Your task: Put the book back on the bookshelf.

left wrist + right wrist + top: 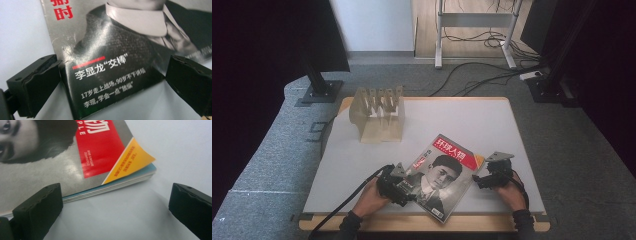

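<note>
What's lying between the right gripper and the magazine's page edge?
Nothing: in the right gripper view, only bare white table lies between the open right gripper and the magazine, whose orange cover corner curls up.

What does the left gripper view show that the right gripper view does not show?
The left gripper view alone shows the magazine's lower cover: a dark jacket, a white collar, and white text under a red line, with the left gripper open around a corner of the magazine.

The right gripper view alone shows the red title block, the curled orange corner, and the stacked page edges, with the right gripper open beside them.

Both show the same magazine on the white table and open black jaws.
</note>
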{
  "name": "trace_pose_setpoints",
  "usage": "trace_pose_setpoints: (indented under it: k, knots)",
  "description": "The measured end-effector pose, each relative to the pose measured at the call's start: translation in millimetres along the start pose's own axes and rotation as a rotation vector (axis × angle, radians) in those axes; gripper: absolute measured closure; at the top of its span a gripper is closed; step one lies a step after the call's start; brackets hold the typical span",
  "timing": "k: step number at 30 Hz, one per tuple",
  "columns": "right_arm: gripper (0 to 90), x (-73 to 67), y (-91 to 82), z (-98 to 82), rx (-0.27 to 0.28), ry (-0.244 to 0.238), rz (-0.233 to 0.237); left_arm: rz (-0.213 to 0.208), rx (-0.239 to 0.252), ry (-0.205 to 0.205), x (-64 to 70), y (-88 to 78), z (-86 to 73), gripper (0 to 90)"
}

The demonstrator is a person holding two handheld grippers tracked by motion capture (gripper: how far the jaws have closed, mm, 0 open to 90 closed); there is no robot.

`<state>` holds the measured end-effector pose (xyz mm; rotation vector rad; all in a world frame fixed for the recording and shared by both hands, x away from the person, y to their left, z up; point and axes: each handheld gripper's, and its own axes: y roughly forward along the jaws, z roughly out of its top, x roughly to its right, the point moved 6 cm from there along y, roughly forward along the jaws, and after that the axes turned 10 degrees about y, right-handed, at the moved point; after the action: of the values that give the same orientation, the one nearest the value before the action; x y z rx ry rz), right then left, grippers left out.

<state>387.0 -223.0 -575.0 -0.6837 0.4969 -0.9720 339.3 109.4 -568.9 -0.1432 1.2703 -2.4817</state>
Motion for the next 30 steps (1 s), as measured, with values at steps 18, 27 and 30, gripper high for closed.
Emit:
trace_pose_setpoints:
  k: [18,27,30]
  knots:
    - [7.2,4.8,4.6,14.4,-0.003,0.069,0.025,0.055,0.066,-0.005,-5.9,-4.8,-16.2,0.0]
    - [7.2,-6.2,8.5,21.5,-0.012,0.096,0.087,0.055,0.066,-0.004,-5.7,-4.8,-16.3,0.0]
    - [5.1,-7.8,16.5,23.6,-0.024,0.118,0.086,0.055,0.067,-0.004,-5.7,-4.7,-16.3,0.0]
